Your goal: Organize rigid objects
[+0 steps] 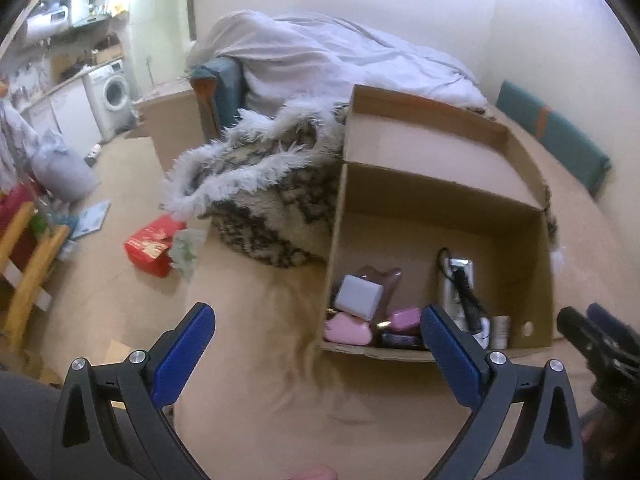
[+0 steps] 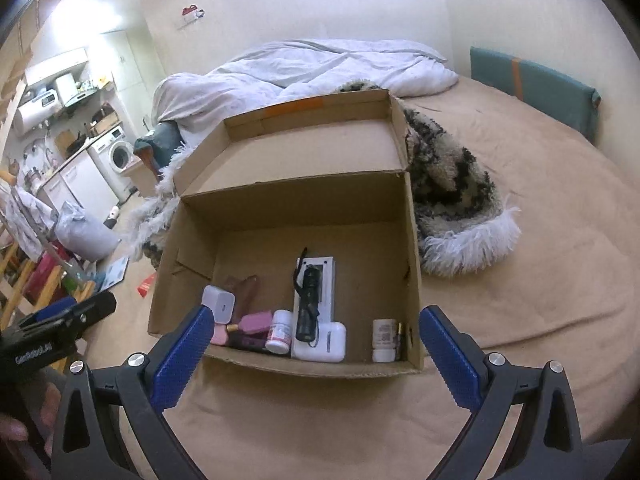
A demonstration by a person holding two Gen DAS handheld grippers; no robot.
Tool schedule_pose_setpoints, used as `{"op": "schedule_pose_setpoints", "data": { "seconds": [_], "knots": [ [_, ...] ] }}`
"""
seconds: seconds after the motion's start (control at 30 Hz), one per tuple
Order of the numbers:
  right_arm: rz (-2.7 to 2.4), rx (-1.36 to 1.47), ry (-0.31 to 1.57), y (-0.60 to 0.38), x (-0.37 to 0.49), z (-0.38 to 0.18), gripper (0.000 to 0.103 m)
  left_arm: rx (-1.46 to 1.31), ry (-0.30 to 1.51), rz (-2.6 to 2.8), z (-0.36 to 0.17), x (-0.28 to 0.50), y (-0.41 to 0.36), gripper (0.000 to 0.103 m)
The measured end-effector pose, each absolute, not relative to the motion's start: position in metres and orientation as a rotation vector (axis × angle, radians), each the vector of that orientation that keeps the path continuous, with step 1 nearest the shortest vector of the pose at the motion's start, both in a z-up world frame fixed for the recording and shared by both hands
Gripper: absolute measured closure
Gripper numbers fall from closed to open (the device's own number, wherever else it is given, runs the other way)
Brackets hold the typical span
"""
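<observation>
Small things packed along near wall of open brown cardboard box (image 2: 288,216) on tan bed (image 2: 520,280).
Left tool (image 1: 316,356) and right tool (image 2: 316,348) wide open, holding nothing; nothing loose left in sight.

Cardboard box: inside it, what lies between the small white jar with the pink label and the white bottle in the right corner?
In the right wrist view, a white case with a black flashlight on it, then bare box floor.

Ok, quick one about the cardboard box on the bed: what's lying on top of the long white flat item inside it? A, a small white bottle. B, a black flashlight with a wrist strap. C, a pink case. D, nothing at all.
B: in the right wrist view the black flashlight lies lengthwise on the long white item inside the cardboard box.
</observation>
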State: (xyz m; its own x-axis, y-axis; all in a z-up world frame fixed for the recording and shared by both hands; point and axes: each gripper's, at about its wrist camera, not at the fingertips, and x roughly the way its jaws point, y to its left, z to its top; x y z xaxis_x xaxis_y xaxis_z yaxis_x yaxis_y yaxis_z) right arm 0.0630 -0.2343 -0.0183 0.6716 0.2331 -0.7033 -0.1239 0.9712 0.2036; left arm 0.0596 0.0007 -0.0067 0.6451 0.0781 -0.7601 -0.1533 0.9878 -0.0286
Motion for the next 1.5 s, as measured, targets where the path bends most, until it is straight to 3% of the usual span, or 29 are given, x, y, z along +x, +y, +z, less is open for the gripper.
{"op": "schedule_pose_setpoints", "data": {
  "seconds": [1.5],
  "knots": [
    [0.174,0.129,0.789,-0.2372,0.0609,-0.0169,0.0,-0.076,0.882,0.083,-0.01,0.054,-0.0048,0.001]
  ]
}}
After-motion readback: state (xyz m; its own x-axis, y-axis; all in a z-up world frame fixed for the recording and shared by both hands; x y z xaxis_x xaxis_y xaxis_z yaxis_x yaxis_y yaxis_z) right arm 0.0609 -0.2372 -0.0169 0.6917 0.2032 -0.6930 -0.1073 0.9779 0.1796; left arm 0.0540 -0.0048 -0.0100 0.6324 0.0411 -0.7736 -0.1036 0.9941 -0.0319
